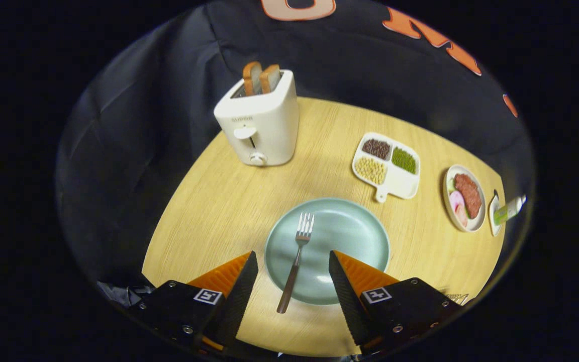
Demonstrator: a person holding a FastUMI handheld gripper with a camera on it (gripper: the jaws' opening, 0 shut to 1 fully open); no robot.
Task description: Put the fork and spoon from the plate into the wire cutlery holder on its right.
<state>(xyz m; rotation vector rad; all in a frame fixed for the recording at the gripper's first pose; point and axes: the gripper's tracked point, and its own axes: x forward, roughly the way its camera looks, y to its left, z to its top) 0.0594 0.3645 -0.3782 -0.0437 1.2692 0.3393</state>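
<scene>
The gripper (293,264) hangs with fingers spread wide, gripping nothing; between them lies the fork (297,254) (tines pointing away) on the green plate (350,231).

Light falls brightly and evenly from above on the wooden table (229,201), while the cloth beyond it stays dim. The fork (297,256), lying between the spread fingers of the gripper (293,261), is sharp and casts hardly any shadow on the pale green plate (355,236). The white toaster (259,120), well beyond the fingers, throws a soft shadow at its base. Fisheye distortion bends the table edge, and the dishes far to the right look squeezed and slightly soft.
</scene>
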